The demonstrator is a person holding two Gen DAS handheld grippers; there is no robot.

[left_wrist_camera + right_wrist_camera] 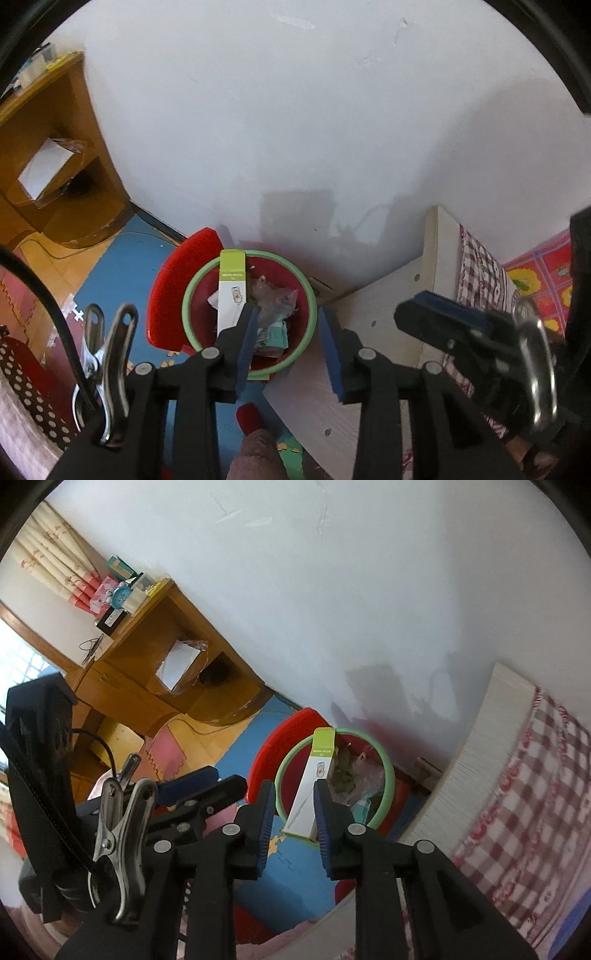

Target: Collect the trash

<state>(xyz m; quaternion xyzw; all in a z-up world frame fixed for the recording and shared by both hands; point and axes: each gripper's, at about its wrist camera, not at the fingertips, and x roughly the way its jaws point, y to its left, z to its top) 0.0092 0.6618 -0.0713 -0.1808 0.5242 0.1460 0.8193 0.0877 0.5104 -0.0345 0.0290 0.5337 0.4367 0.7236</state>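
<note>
Red trash bin [251, 314] with a green rim stands on the floor by the far wall, already holding wrappers and a tall white-and-green box [231, 291] that leans upright inside. Left gripper [288, 347] and right gripper [293, 827] both hover above it, jaws apart and empty. Judged: deposit done; no further loose trash is identifiable.

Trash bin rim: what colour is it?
Light green, on a red trash bin; clearest in the right wrist view.

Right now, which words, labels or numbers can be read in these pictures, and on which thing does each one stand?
None can be read.
White and green carton in the red trash bin: green band of print and small picture, too blurred.
Black box on the wooden cabinet: white label, too small.
</note>
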